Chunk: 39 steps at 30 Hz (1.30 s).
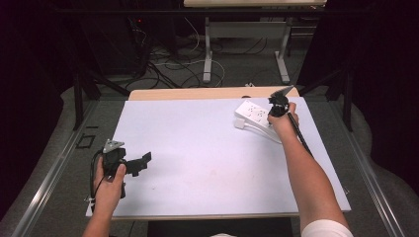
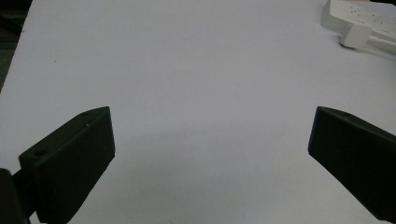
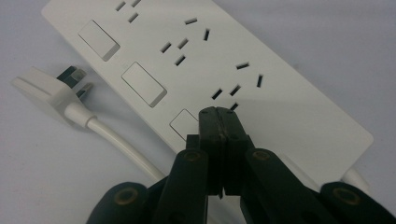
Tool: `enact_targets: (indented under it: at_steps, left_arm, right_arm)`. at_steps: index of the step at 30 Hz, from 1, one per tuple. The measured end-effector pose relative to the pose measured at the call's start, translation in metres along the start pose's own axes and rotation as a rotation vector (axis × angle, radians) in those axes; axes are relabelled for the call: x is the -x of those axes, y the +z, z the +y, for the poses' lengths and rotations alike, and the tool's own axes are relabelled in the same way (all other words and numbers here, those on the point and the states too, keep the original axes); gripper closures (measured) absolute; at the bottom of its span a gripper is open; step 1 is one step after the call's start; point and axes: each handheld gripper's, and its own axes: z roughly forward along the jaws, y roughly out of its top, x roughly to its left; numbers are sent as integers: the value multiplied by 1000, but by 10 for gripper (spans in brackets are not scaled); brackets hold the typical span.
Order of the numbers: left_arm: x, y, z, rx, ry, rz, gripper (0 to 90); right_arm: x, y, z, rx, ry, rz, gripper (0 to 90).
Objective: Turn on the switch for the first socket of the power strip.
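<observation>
A white power strip [image 1: 251, 112] lies at the far right of the white table, its white plug [image 3: 46, 91] and cable [image 3: 121, 144] beside it. My right gripper [image 3: 218, 116] is shut with nothing between its jaws, and its tips sit over a switch [image 3: 184, 123] near one end of the power strip [image 3: 196, 60]; I cannot tell if they touch. In the high view the right gripper [image 1: 276, 104] is at the strip's right edge. My left gripper [image 1: 143, 160] is held open near the table's front left, jaws wide apart over bare table [image 2: 210, 116].
The white board [image 1: 207, 158] covers a wooden table. Cables and table legs [image 1: 207, 54] lie on the floor beyond the far edge. The power strip [image 2: 359, 18] appears at the upper right in the left gripper view.
</observation>
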Motion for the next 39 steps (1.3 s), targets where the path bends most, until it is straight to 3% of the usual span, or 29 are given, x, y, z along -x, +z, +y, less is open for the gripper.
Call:
enact_targets:
  at_steps: [10,13,16,21,31,33,39]
  left_arm:
    - [0,0,0,-1,0,0,6]
    - [-1,0,0,0,2,1,6]
    - [-1,0,0,1,2,1,6]
    - [0,0,0,-9,2,-2,6]
    - [0,2,0,-2,-1,-2,6]
    - [0,2,-1,-4,-2,-2,6]
    - [0,1,0,-2,-1,-2,6]
  right_arm:
    - [2,3,-1,-26,-7,-13,900]
    - [3,3,-1,-25,-6,3,900]
    - [3,3,-1,-34,-10,-20,900]
    - [10,6,-4,-7,45,30,899]
    - [9,4,-4,-3,30,28,896]
    - [9,4,-3,3,47,48,892]
    - [8,4,-3,5,47,45,883]
